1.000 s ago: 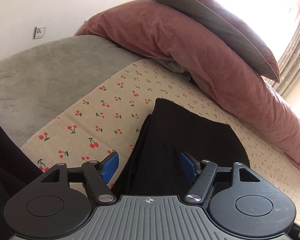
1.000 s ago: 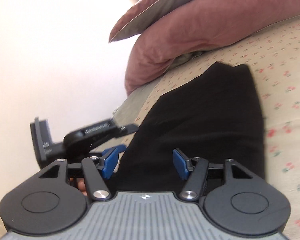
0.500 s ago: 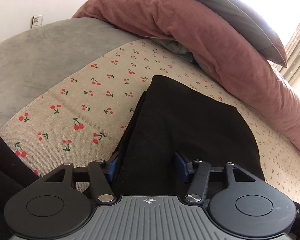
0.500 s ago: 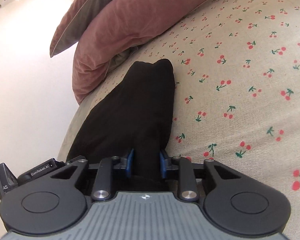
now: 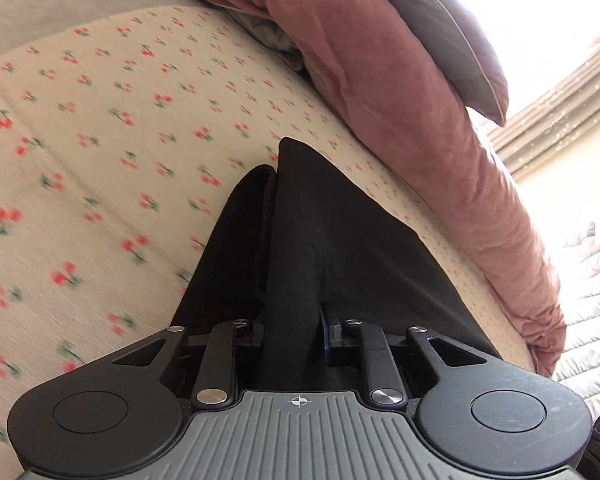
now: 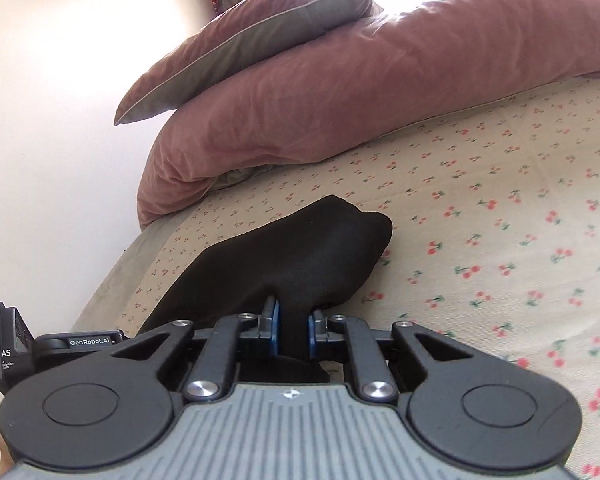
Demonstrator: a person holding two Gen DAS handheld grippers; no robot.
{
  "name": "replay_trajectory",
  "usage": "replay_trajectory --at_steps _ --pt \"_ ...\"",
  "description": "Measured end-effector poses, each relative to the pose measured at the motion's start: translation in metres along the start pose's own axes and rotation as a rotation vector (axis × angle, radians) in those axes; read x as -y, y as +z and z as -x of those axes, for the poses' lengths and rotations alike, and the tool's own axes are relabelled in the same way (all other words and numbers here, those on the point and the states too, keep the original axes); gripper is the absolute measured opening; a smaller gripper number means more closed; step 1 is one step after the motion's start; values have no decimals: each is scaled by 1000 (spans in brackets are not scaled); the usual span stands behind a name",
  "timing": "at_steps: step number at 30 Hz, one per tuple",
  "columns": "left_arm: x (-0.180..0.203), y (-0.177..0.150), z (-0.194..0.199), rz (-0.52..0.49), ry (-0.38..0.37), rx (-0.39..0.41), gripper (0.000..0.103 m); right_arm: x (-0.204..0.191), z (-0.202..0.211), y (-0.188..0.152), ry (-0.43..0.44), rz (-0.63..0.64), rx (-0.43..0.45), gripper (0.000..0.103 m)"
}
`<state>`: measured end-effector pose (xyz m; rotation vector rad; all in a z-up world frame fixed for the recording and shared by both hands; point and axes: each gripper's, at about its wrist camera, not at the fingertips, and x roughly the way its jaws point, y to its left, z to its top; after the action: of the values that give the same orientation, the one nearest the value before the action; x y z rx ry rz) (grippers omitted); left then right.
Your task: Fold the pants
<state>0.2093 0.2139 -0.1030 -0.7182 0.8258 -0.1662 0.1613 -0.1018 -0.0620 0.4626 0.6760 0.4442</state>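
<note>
The pants (image 5: 340,264) are matt black cloth with a fine weave. The bed sheet (image 5: 112,168) is coarse beige woven cloth printed with cherries. The pink pillow (image 6: 340,104) is soft, crinkled cloth. Each hand-held gripper (image 6: 293,336) has matt black plastic arms, shiny metal pivot pins and blue pads.

Left tongs (image 5: 292,330), right tongs (image 6: 292,330): jaws just closing, both clamped on cloth.
</note>
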Motion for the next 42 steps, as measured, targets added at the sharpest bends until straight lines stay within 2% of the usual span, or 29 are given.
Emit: replay_trajectory --at_steps 4,7,10,12,13,14,17,19,21,23,25,26,28,29,30,31,33,36,38,40,41,42 --pt "61 -49 -24 -62 -76 -47 17 44 48 11 -126 22 20 7" --pt "97 -84 -41 -62 -156 -106 17 77 93 19 -225 16 28 8" --pt "122 -114 -53 -100 -196 -163 17 105 135 22 -313 10 -15 8" --pt "136 -129 -52 -181 -169 -160 17 123 147 13 -362 15 -91 9" --pt "140 -132 -50 -221 -149 -141 17 136 149 5 -349 -7 -130 11" --pt "141 -133 -49 -241 -140 -134 18 152 147 -3 -311 -48 -155 17" --pt "126 -121 -54 -163 -162 -181 21 193 131 -9 -238 -221 -208 43" --pt "118 -113 -53 -129 -181 -193 23 200 125 2 -197 -250 -169 50" --pt "118 -105 -49 -132 -190 -162 23 205 121 16 -184 -252 -113 60" --pt "119 -95 -48 -128 -181 -131 23 213 108 28 -151 -266 -113 61" --pt "120 -88 -53 -90 -206 -131 33 216 90 35 -147 -263 -131 60" --pt "121 -86 -58 -86 -213 -145 43 217 80 36 -163 -249 -140 57" --pt "126 -87 -71 -108 -200 -159 46 214 75 38 -183 -201 -138 45" --pt "128 -89 -75 -117 -180 -150 43 214 75 41 -193 -179 -135 30" --pt "129 -93 -82 -131 -172 -155 32 214 77 43 -195 -173 -134 22" --pt "129 -96 -86 -144 -176 -162 19 215 77 44 -193 -173 -131 19" --pt "133 -102 -85 -187 -170 -130 16 213 82 47 -200 -136 -98 6" --pt "136 -100 -77 -189 -185 -106 13 201 87 55 -201 -122 -13 6" --pt "134 -99 -77 -198 -167 -108 14 198 86 55 -201 -113 32 6" --pt "130 -102 -78 -215 -149 -107 15 202 76 45 -254 -118 11 9" --pt "131 -103 -78 -222 -144 -101 15 205 69 39 -300 -118 -30 23" --pt "132 -103 -75 -232 -139 -95 15 205 68 36 -325 -103 -39 28"
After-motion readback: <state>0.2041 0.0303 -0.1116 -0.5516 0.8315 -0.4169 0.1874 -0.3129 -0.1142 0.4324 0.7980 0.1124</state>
